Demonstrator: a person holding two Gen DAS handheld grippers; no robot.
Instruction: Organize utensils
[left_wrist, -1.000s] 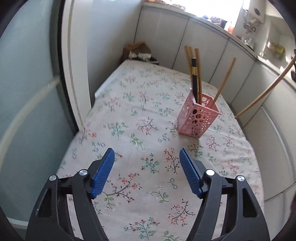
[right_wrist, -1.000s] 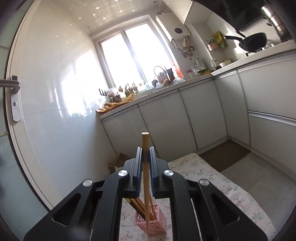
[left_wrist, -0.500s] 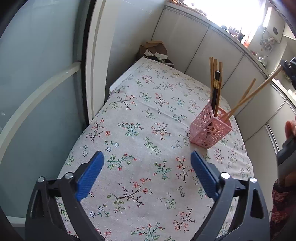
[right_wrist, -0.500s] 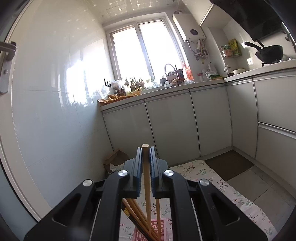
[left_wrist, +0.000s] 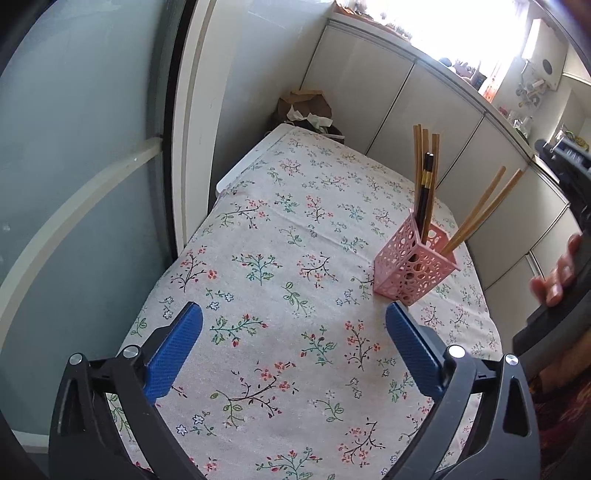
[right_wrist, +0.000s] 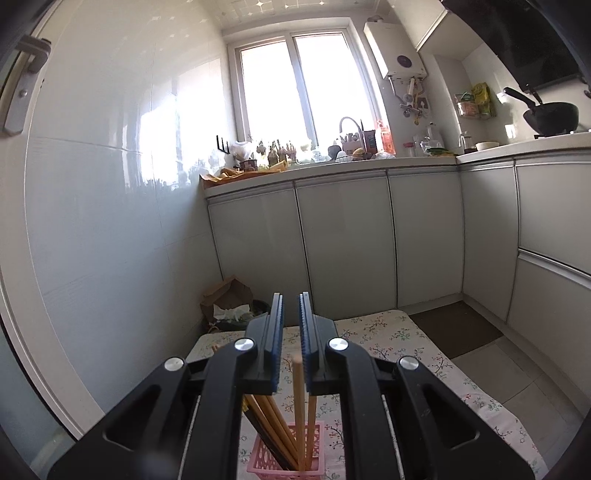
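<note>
A pink perforated holder (left_wrist: 413, 267) stands on the floral tablecloth (left_wrist: 280, 280), right of centre. It holds several wooden chopsticks (left_wrist: 480, 210) and one black chopstick (left_wrist: 425, 192). My left gripper (left_wrist: 293, 339) is open and empty, low over the cloth in front of the holder. My right gripper (right_wrist: 291, 328) is above the holder (right_wrist: 286, 458), jaws slightly apart. A wooden chopstick (right_wrist: 297, 398) stands in the holder below them, free of the pads. The right gripper's body also shows at the right edge of the left wrist view (left_wrist: 569, 177).
White cabinets (right_wrist: 343, 243) run along the far and right sides of the table. A brown paper bag (left_wrist: 304, 109) sits on the floor past the table's far end. A glass door (left_wrist: 74, 147) stands on the left. The countertop (right_wrist: 332, 166) holds kitchen clutter.
The right gripper's jaws parted and let go of the wooden chopstick, which dropped into the pink holder. The left gripper opened wider and drew back a little.
</note>
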